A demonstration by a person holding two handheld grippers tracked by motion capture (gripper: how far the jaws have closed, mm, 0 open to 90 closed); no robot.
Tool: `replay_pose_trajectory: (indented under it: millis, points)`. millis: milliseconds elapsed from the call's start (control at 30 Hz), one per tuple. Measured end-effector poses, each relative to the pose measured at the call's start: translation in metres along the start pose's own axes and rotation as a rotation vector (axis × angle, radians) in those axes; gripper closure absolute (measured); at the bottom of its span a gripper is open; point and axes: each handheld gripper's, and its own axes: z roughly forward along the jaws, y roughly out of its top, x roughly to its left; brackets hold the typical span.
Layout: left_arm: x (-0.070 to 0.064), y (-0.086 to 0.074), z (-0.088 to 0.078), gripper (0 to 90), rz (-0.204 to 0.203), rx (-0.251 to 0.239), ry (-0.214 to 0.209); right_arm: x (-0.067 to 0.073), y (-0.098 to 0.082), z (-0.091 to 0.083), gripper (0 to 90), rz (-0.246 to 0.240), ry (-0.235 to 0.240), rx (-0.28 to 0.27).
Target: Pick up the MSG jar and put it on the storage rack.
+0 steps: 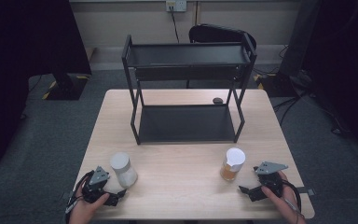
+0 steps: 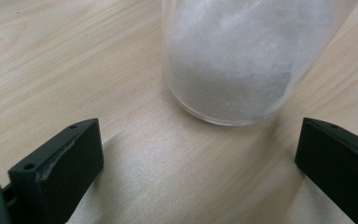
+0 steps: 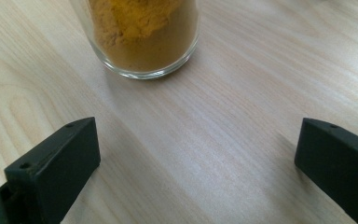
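A clear jar of white powder [image 1: 123, 170] [image 2: 235, 60] with a white lid stands at the table's front left. My left gripper [image 1: 116, 196] [image 2: 196, 163] sits just short of it, open, with bare wood between its jaws. A glass jar of orange-brown powder [image 1: 232, 164] [image 3: 142, 35], white-lidded, stands at the front right. My right gripper [image 1: 248, 191] [image 3: 196, 163] is a little behind it and to its right, open and holding nothing.
A black two-tier metal rack [image 1: 186, 88] stands at the middle back of the light wooden table [image 1: 186, 196]. A small dark round object [image 1: 217, 100] lies beside the rack's rear right leg. Bare tabletop lies between the two jars.
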Motion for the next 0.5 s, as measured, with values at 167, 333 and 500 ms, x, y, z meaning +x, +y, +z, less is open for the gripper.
replay_pose_trajectory:
  millis: [167, 333, 500]
  points:
    - [0.0013, 0.0001, -0.0012, 2.0, -0.008, -0.02, -0.024, 0.0, -0.0001, 0.0, 0.0, 0.0, 0.0, 0.0]
    - [0.003, 0.0013, -0.0037, 1.9, -0.02, -0.054, -0.047, 0.0, -0.0001, 0.0, 0.0, 0.0, 0.0, 0.0]
    - [0.0054, 0.0053, -0.0059, 1.8, -0.04, -0.092, -0.081, 0.0, -0.0001, 0.0, 0.0, 0.0, 0.0, -0.001]
